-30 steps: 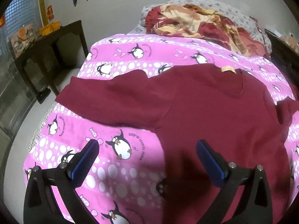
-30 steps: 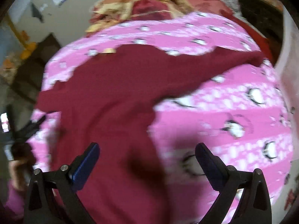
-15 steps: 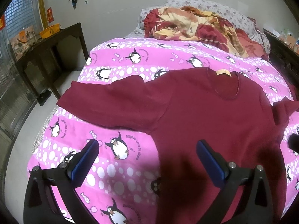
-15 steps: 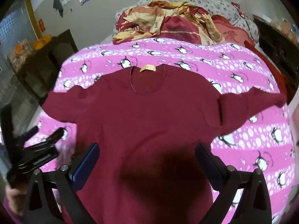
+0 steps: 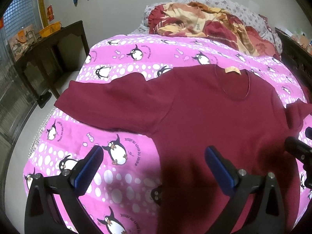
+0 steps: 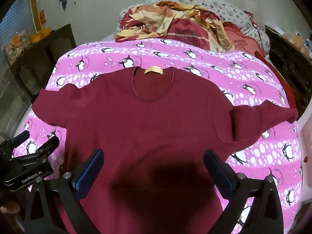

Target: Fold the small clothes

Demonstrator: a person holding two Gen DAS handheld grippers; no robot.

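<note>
Against the penguin bedspread, the maroon long-sleeved top now lies flat at its centre, both sleeves spread and the neck label toward the crumpled quilt; a second ago the right view swept blurred. It looks ready for a first fold. The left gripper and right gripper hover above its hem end, jaws wide, holding nothing.

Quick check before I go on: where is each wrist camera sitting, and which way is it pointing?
Left wrist: on the left gripper, over the maroon shirt's left side, facing the headboard; the right gripper's tip shows.
Right wrist: on the right gripper, centred above the hem; left gripper visible.
Shared: shirt, collar tag, penguin blanket.
</note>
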